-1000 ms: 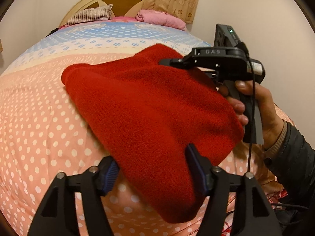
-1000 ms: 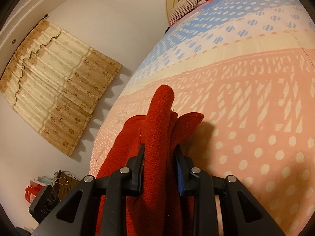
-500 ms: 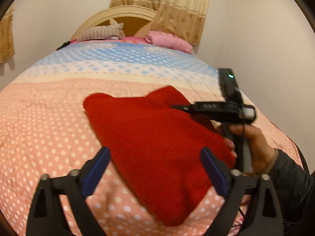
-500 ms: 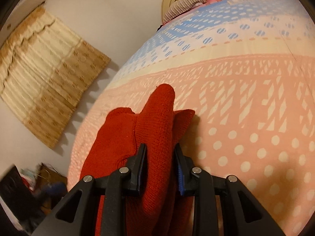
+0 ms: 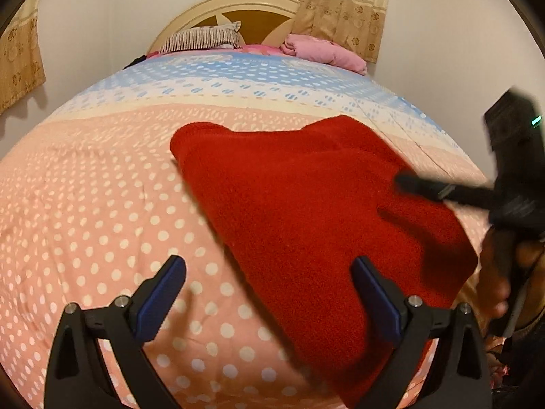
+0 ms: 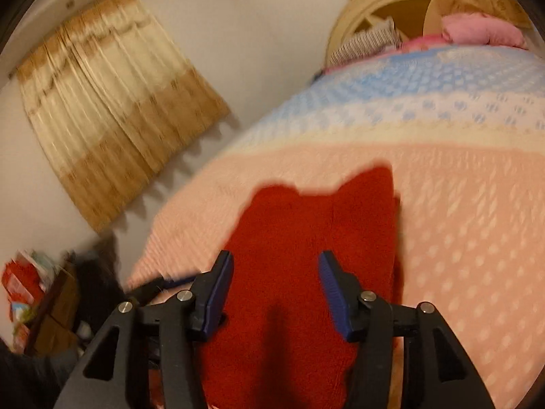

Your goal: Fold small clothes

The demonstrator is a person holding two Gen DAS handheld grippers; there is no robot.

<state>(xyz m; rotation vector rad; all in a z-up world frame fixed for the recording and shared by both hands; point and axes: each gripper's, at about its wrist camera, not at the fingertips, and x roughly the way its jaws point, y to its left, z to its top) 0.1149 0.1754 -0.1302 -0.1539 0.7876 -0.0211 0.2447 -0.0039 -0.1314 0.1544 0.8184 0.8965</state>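
Observation:
A red knitted garment point(image 5: 316, 221) lies folded flat on the pink dotted bedspread point(image 5: 95, 211). It also shows in the right wrist view point(image 6: 306, 255). My left gripper point(image 5: 269, 293) is open and empty, held above the garment's near left edge. My right gripper point(image 6: 276, 289) is open and empty, just above the garment's near end. In the left wrist view the right gripper point(image 5: 425, 187) appears blurred at the garment's right edge, held by a hand.
A striped pillow point(image 5: 201, 37) and a pink pillow point(image 5: 323, 51) lie at the headboard point(image 5: 238, 10). Curtains point(image 6: 112, 116) hang on the wall. Clutter point(image 6: 30, 300) sits on the floor left of the bed.
My right gripper opened and let go of the garment, which now lies flat. My left gripper opened wider and drew back. Both views tilted upward.

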